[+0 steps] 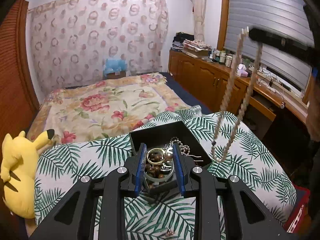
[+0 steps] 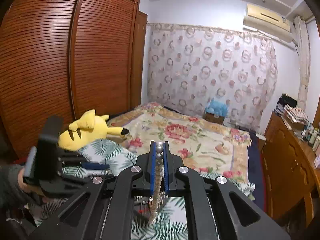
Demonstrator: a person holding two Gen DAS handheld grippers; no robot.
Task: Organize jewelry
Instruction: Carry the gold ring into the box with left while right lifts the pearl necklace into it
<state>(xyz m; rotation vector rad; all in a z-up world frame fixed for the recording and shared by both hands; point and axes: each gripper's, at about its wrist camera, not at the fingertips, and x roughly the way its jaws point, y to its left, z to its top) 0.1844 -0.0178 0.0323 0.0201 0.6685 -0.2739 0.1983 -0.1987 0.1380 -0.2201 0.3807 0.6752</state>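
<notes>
A black jewelry box (image 1: 160,132) sits on a palm-leaf cushion (image 1: 84,160). It holds a gold ring (image 1: 156,156), brown wooden beads (image 1: 155,170), a pale bangle and a pearl string (image 1: 183,146). My left gripper (image 1: 159,150) is open, its blue pads either side of the box contents. My right gripper (image 2: 159,146) is shut on a pearl necklace (image 2: 158,172), which hangs in a long loop (image 1: 234,92) above and right of the box. The right gripper shows in the left wrist view at the upper right (image 1: 250,32). A small earring (image 1: 169,233) lies on the cushion near me.
A yellow plush toy (image 1: 18,172) lies left of the cushion. The floral bedspread (image 1: 104,108) stretches behind. A wooden cabinet (image 1: 210,76) with bottles and a tissue box runs along the right. A brown slatted wardrobe (image 2: 60,60) stands at the left.
</notes>
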